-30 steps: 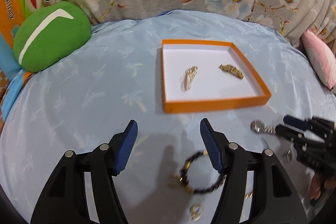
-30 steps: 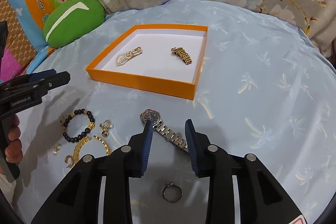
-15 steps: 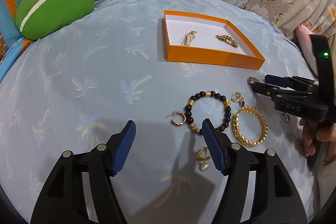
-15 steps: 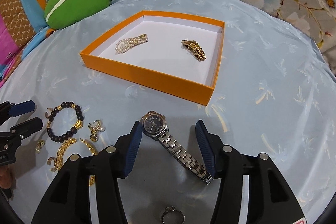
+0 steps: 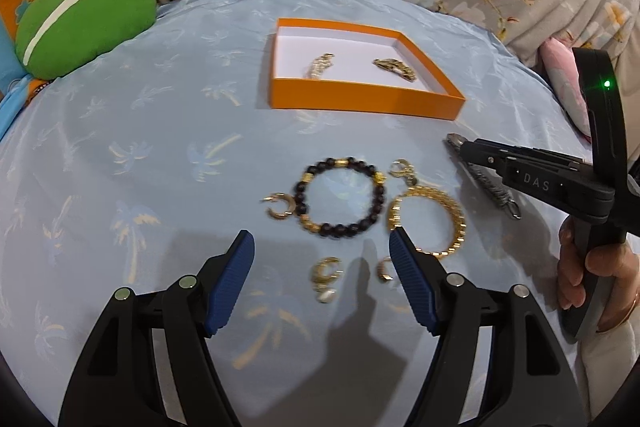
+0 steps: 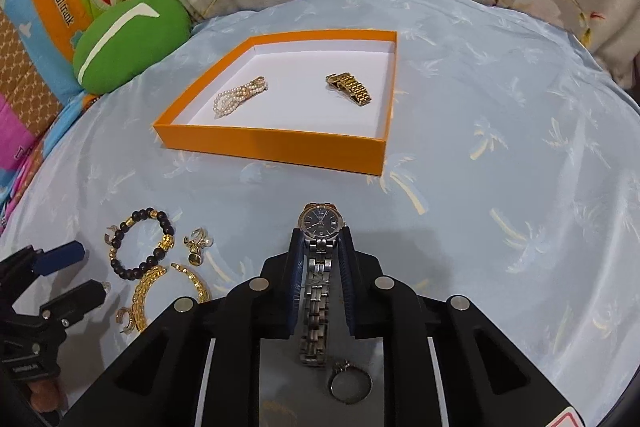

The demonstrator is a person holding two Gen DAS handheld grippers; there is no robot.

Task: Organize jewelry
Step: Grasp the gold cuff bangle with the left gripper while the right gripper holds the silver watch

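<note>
Since the earlier frames, both views have closed in on the loose jewelry, and the right gripper (image 6: 320, 259) now brackets the silver watch (image 6: 319, 227), which previously lay clear ahead of its fingers; its jaws are closing, pads pressed against the watch band just below the dark dial. Left gripper (image 5: 322, 261): jaws spread and opening, nothing between the pads, hovering over the blue cloth (image 5: 140, 147) near the loose pieces. One orange tray (image 6: 280, 147) sits on the cloth beyond the watch and holds two items, well apart: one pearl strand (image 6: 239, 95) on its left side and one gold link band (image 6: 349, 87) on its right. Loose on the cloth, outside the tray: one black-and-gold bead bracelet (image 5: 340, 201), one gold chain bracelet (image 5: 430, 223) just beside it, one gold crescent earring (image 5: 280, 211) next to the beads, further small gold earrings (image 5: 326, 277) nearer the left gripper, exact count unclear through blur, and one silver ring (image 6: 350, 385) at the end of the watch band. One green cushion (image 5: 84, 19) lies at the cloth's far left edge
</note>
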